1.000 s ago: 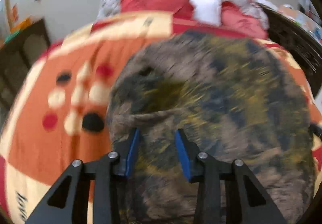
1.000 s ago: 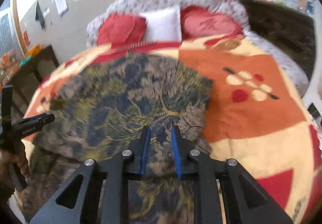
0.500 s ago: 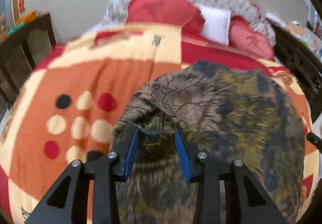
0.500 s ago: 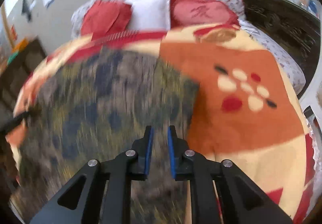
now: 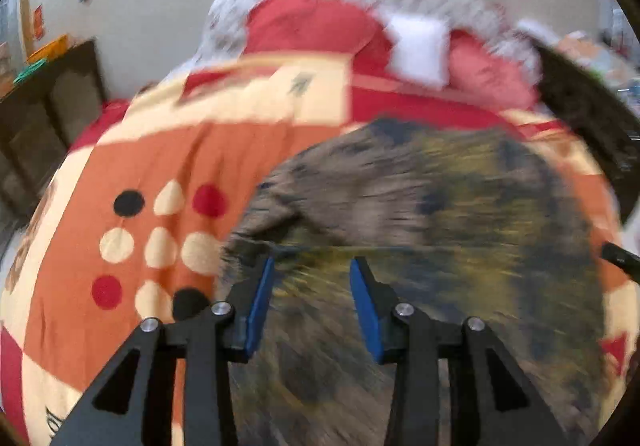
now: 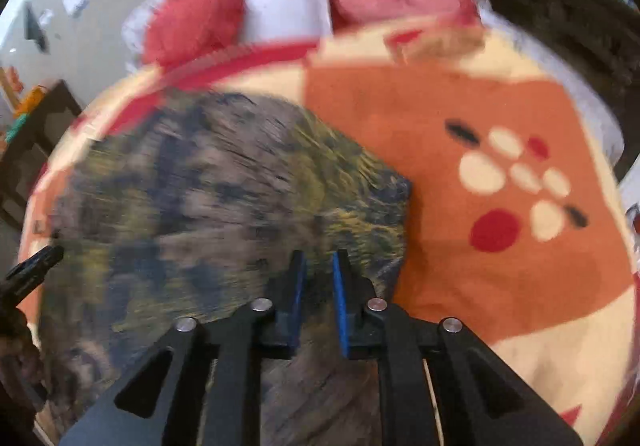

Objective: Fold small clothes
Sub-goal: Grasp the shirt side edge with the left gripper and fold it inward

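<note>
A dark garment point(image 5: 440, 205) with a brown, blue and yellow print is spread on the bed. My left gripper point(image 5: 312, 266) is at its near left edge. Its jaws are opening, with the hem bunched between the blue pads. The hem runs as a straight line to the right, where the right gripper's tip point(image 5: 618, 258) shows. In the right wrist view my right gripper point(image 6: 320, 258) stands narrow, shut on the garment point(image 6: 200, 173) near its right corner. The left gripper's tip point(image 6: 36, 266) touches the cloth's far left edge. Both views are blurred.
The bed has an orange, cream and red blanket point(image 5: 140, 173) with a dot pattern. Red pillows and a white pillow point(image 6: 284, 1) lie at the head. Dark wooden furniture point(image 5: 44, 117) stands at the left and a dark frame point(image 6: 560, 17) at the right.
The right jaws narrowed onto the cloth and that gripper shifted sideways. The hem came up to the left fingertips and now stretches in a line between the two grippers.
</note>
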`<control>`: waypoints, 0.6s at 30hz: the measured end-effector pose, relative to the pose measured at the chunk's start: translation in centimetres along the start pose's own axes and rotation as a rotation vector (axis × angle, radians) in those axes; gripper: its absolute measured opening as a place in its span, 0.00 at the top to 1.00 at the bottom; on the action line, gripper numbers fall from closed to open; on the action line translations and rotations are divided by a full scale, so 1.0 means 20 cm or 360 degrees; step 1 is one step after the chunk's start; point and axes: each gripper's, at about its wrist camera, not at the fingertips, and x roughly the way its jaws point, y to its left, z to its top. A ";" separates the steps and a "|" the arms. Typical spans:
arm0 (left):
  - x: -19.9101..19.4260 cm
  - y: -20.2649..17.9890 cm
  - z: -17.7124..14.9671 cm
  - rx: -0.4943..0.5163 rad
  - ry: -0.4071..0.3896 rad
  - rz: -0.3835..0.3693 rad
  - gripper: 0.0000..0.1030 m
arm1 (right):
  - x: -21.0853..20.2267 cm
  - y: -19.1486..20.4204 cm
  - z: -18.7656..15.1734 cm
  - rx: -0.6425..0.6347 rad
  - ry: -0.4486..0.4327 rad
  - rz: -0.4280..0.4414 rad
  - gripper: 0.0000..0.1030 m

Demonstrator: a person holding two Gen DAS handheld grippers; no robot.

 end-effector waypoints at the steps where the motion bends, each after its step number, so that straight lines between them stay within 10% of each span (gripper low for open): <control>1: -0.05 -0.03 -0.04 0.0020 -0.0025 -0.0061 0.55 | -0.06 0.04 -0.04 -0.0039 -0.0034 0.0010 0.85; 5: 0.10 -0.10 -0.26 0.0085 0.0228 -0.0091 0.48 | -0.06 0.17 -0.30 -0.0127 0.0089 0.0056 0.82; 7: 0.11 -0.10 -0.29 0.0139 0.0157 -0.0088 0.43 | 0.02 0.15 -0.41 -0.0091 0.0089 0.0042 0.81; 14: 0.04 -0.06 -0.12 0.0073 0.0306 -0.0083 0.42 | -0.12 0.16 -0.29 -0.0005 0.0171 -0.0037 0.81; 18: 0.09 -0.11 -0.23 0.0135 0.0348 -0.0069 0.19 | -0.16 0.29 -0.33 -0.0081 0.0128 0.0032 0.68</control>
